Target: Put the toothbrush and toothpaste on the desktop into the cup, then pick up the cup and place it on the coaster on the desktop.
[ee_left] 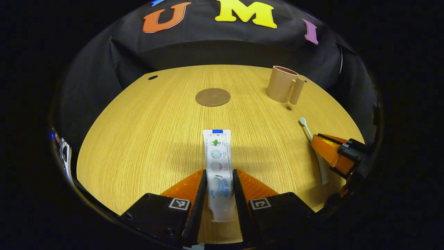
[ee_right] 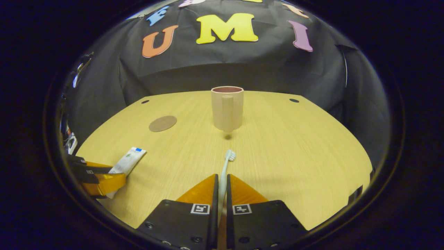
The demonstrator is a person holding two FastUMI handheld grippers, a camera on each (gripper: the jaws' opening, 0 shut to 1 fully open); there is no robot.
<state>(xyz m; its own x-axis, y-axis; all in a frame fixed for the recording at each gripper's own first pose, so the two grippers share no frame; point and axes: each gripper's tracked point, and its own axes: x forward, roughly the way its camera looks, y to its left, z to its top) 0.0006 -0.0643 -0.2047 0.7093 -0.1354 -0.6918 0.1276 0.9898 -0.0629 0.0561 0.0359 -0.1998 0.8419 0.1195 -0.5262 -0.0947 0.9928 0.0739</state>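
White and printed, the toothpaste (ee_left: 218,166) lies flat on the wooden desktop (ee_left: 145,139), cap end toward the camera, with the left gripper (ee_left: 219,180) closed against both its sides low on the tube. Off to that gripper's right, the toothbrush (ee_right: 225,170) lies with its bristled head pointing at the cup (ee_right: 227,107), and the right gripper (ee_right: 222,189) is pinched on its thin handle. The cup stands upright and empty near the far edge, handle facing the right gripper view. The round brown coaster (ee_left: 212,97) sits bare, well apart from the cup, on its left.

Neither item looks lifted yet, so both loads remain to be made. Trouble would likely come from the tube: soft walls held near one end may sag or swing as it rises, and could catch the rim. The brush handle is narrow and might twist between the fingers. Two grippers heading for one small mouth risk colliding, or nudging the light cup over.
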